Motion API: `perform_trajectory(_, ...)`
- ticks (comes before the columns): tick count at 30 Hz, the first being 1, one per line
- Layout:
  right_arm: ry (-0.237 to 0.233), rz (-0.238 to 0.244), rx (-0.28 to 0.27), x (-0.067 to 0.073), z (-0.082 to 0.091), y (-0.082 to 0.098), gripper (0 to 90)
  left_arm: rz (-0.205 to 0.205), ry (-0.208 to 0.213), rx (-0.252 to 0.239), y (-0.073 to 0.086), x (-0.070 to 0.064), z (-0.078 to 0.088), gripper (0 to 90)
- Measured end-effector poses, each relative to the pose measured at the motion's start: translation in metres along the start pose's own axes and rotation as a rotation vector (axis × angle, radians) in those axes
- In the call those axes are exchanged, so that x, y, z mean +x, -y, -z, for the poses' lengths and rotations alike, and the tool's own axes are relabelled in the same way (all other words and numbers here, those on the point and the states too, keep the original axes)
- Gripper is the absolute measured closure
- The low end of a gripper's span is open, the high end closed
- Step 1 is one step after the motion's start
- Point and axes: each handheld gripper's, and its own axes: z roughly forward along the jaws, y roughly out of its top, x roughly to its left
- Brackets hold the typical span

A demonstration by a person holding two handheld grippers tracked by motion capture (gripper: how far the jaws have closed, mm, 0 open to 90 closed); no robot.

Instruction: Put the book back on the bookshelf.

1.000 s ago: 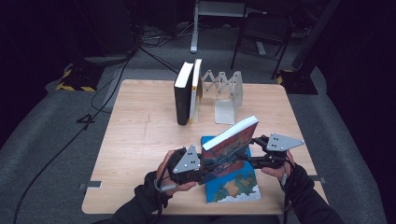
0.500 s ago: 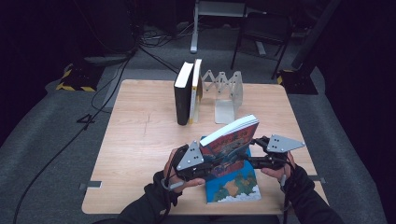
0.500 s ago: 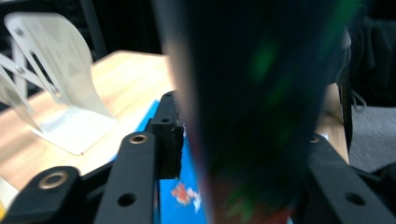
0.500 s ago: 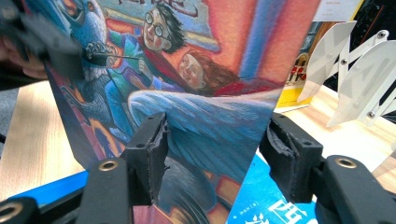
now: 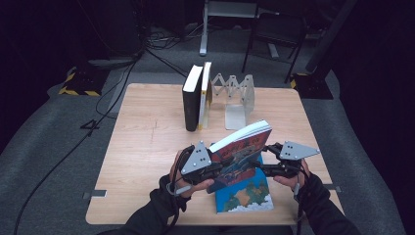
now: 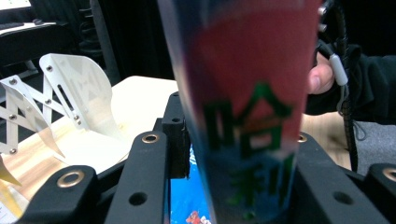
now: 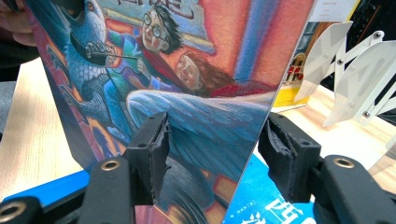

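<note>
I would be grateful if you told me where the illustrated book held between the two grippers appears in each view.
High view: illustrated book, tilted, lower centre, between both grippers.
Left gripper view: its spine rises through the centre, between the jaws.
Right gripper view: its front cover spans centre and left.
Shared landmark: the white folding bookend.
</note>
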Motion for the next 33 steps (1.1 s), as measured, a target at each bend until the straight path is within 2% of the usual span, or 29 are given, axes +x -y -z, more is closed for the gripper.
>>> perform_trajectory(2,0.002,0.0,0.001,0.0,0.0,0.0,43.9,0.015,-0.002,0.001,-0.001,0.001,-0.002,66.9)
perform_trajectory(7,0.009,-0.002,0.004,0.0,-0.001,-0.001,43.5,0.015,-0.007,-0.014,-0.005,0.003,-0.007,66.8)
perform_trajectory(14,0.018,-0.017,0.002,-0.003,0.001,0.0,42.2,0.028,-0.011,0.012,-0.012,0.007,-0.01,70.0)
perform_trajectory(19,0.029,-0.008,0.006,-0.002,0.004,-0.001,38.6,0.053,0.003,0.006,-0.012,0.01,-0.011,71.7)
perform_trajectory(24,0.05,-0.017,0.04,-0.006,0.008,0.002,37.0,0.055,0.013,0.01,-0.013,0.011,-0.011,72.5)
perform_trajectory(27,0.083,-0.027,0.084,-0.01,0.016,0.007,35.9,0.062,0.012,0.012,-0.016,0.01,-0.013,73.0)
perform_trajectory(29,0.102,-0.037,0.117,-0.015,0.021,0.012,34.7,0.046,-0.005,0.024,-0.018,0.009,-0.015,72.7)
perform_trajectory(30,0.109,-0.043,0.137,-0.016,0.022,0.014,33.8,0.038,-0.027,0.034,-0.019,0.007,-0.017,72.5)
perform_trajectory(31,0.124,-0.05,0.17,-0.019,0.024,0.018,32.8,0.039,-0.034,0.041,-0.02,0.007,-0.018,72.3)
perform_trajectory(33,0.132,-0.06,0.191,-0.021,0.027,0.022,32.9,0.052,-0.027,0.035,-0.02,0.008,-0.018,72.4)
